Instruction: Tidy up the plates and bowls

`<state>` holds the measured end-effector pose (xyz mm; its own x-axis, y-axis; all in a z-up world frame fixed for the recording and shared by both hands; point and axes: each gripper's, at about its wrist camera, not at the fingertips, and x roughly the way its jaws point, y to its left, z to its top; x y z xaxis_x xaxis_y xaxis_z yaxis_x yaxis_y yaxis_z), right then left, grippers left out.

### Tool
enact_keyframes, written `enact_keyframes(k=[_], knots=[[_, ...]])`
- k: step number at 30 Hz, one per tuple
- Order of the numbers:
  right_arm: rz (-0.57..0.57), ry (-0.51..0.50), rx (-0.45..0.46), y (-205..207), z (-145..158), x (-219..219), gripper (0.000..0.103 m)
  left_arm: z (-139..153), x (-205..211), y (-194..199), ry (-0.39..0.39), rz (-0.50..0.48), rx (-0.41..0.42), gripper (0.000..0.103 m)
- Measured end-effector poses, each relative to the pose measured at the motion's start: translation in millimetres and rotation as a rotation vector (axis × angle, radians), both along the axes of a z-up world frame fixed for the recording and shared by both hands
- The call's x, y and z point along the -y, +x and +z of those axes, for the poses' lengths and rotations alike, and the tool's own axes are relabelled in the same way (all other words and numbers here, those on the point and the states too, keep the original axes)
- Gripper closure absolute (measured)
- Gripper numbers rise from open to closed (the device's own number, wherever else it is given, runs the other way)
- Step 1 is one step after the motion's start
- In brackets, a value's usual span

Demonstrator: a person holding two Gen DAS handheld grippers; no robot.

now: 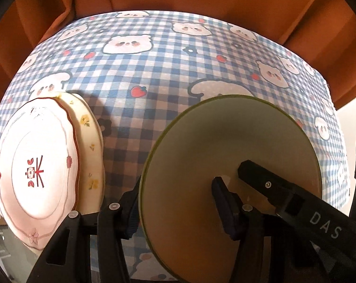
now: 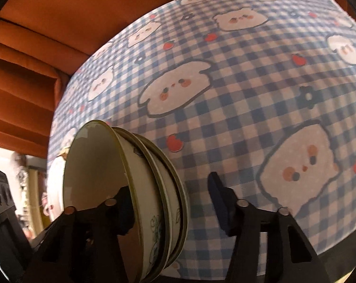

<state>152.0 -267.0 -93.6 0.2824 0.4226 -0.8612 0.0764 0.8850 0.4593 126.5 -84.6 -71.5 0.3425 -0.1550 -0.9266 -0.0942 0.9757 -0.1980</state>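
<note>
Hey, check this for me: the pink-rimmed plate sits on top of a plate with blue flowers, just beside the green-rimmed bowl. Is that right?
Not quite. The left wrist view shows the lower plate has yellow flowers, not blue. The pink-rimmed plate does sit on top of it, beside the green-rimmed bowl.

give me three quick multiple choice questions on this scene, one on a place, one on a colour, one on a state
1. In the left wrist view, the plates sit where from the bowls?
A left
B right
C inside them
2. The top plate has a pattern in which colour?
A blue
B red
C green
3. The right gripper is?
A shut on a plate
B straddling the rim of the bowls, outer finger clear
C over bare cloth

Answers: 1 A, the stack sits at the frame's left; 2 B, red flowers and border; 3 B, one finger is inside, the other apart from the wall.
</note>
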Motion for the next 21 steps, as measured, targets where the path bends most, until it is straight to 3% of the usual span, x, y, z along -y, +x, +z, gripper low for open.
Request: enact_keyframes(k=[4, 10, 21], knots=[[0.046, 0.015, 0.008, 2, 2, -2, 0.066, 3, 6, -2, 0.024, 0.014, 0.007, 0.054], [0.089, -0.017, 0.009, 8, 6, -5, 0.067, 5, 9, -6, 0.039, 0.052, 0.009, 0.057], [0.136, -0.052, 0.040, 6, 16, -2, 0.067, 9, 6, -12, -0.042, 0.122, -0.009, 0.057]])
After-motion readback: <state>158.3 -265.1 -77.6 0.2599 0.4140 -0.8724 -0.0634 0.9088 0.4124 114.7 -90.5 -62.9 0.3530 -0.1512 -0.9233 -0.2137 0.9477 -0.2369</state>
